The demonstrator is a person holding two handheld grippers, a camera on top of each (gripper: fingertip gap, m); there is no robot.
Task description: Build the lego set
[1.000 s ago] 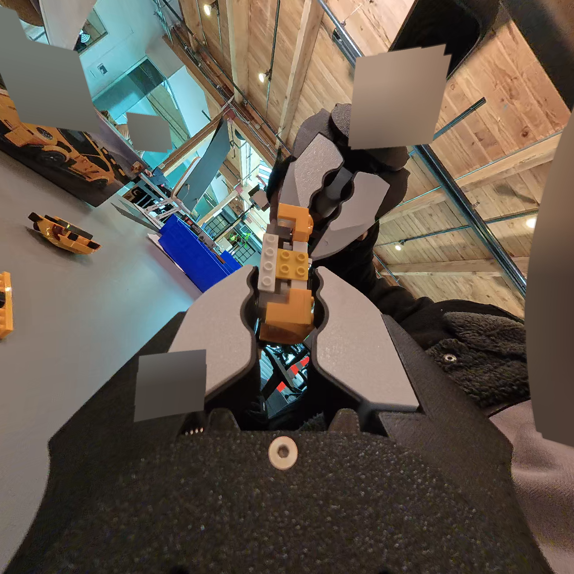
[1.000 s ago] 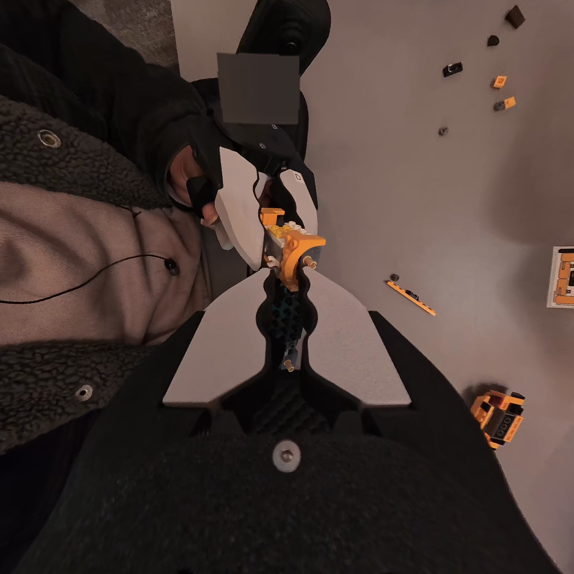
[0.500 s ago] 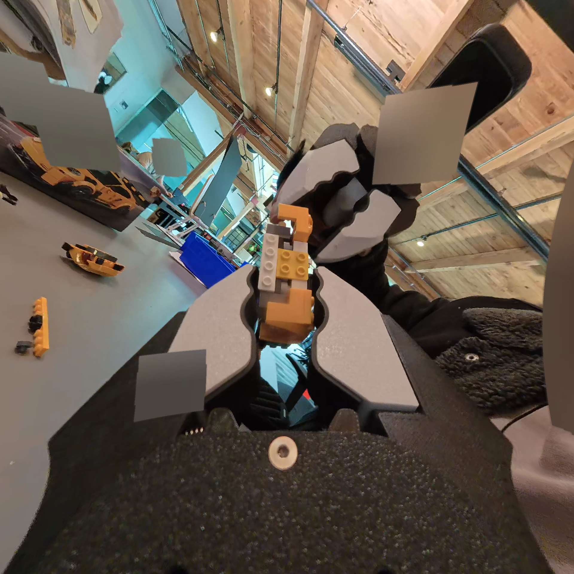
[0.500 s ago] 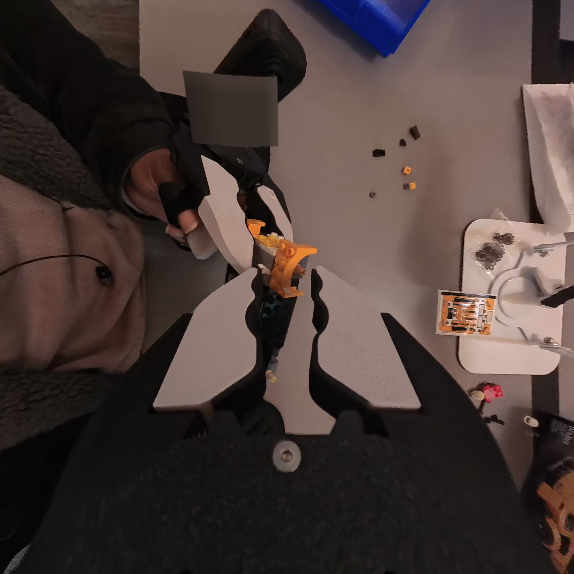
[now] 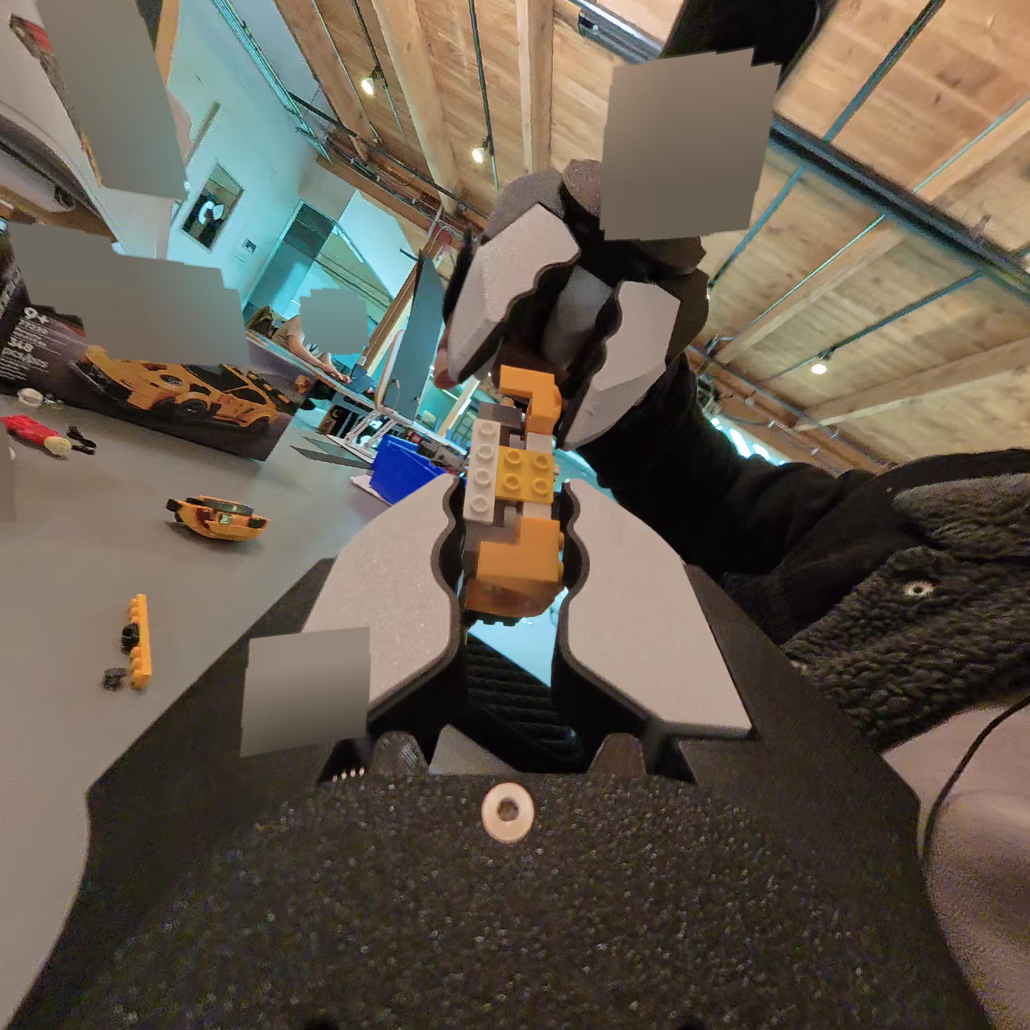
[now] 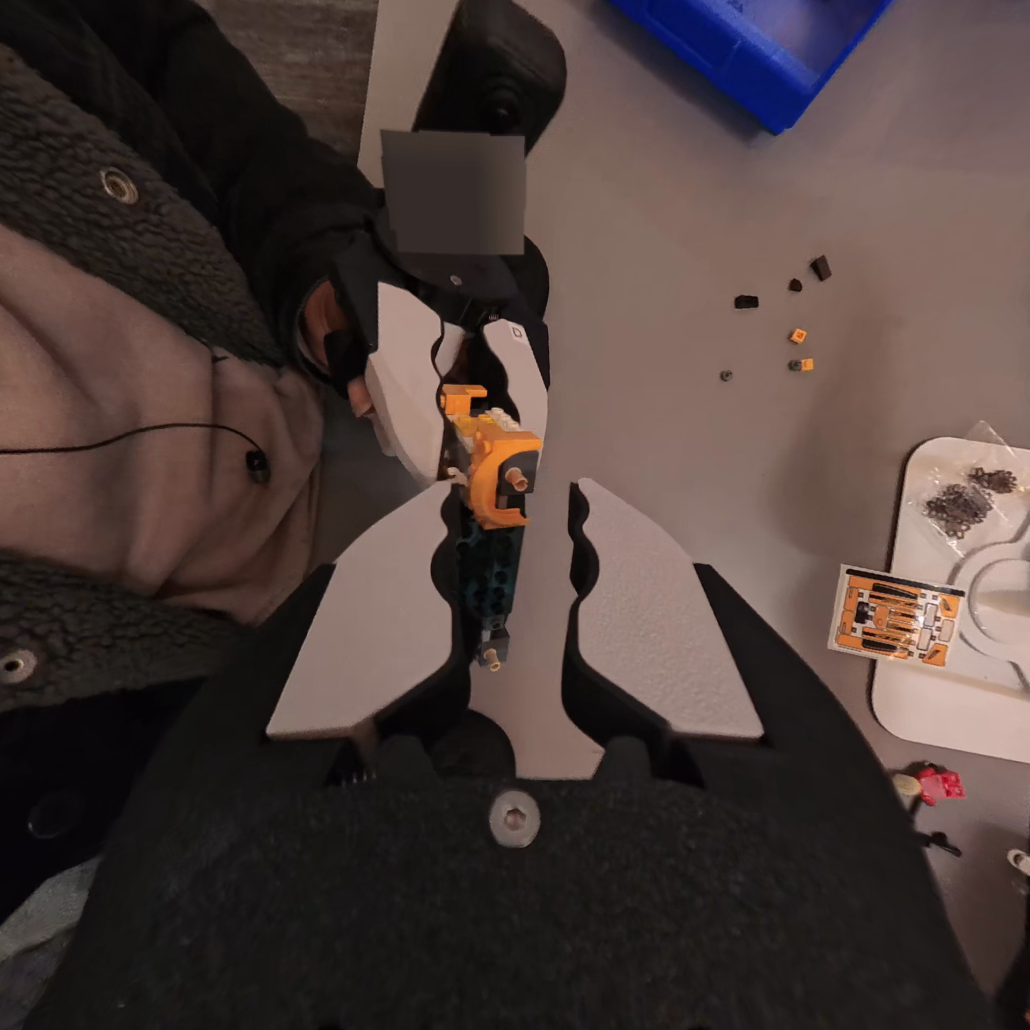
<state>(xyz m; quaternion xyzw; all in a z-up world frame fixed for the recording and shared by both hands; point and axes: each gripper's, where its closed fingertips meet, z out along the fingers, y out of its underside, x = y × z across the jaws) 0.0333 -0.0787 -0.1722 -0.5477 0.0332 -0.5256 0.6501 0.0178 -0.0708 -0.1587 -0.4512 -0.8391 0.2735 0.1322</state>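
A small lego assembly (image 5: 518, 552) of orange, grey and white bricks is clamped in my left gripper (image 5: 510, 490), which is shut on its near end. In the right wrist view the assembly (image 6: 490, 485) shows an orange arch and a teal underside. It lies between the spread fingers of my right gripper (image 6: 511, 487), close to the left finger (image 6: 379, 613). The right gripper is open and holds nothing. It also shows in the left wrist view (image 5: 518, 401), open around the assembly's far orange end. The left gripper (image 6: 479, 457) shows farther off in the right wrist view.
On the grey table lie an orange car sub-build (image 5: 217, 517), an orange plate (image 5: 138, 641), the set's box (image 5: 167, 390) and a blue bin (image 6: 752, 50). To the right are loose small pieces (image 6: 797, 334), a sticker sheet (image 6: 894, 621) and a white tray (image 6: 947, 719). My left and right fingertips are right by each other.
My right gripper was closed on the far end of the assembly and has opened wide. The left gripper keeps its hold. Both views have shifted, so more of the table shows.
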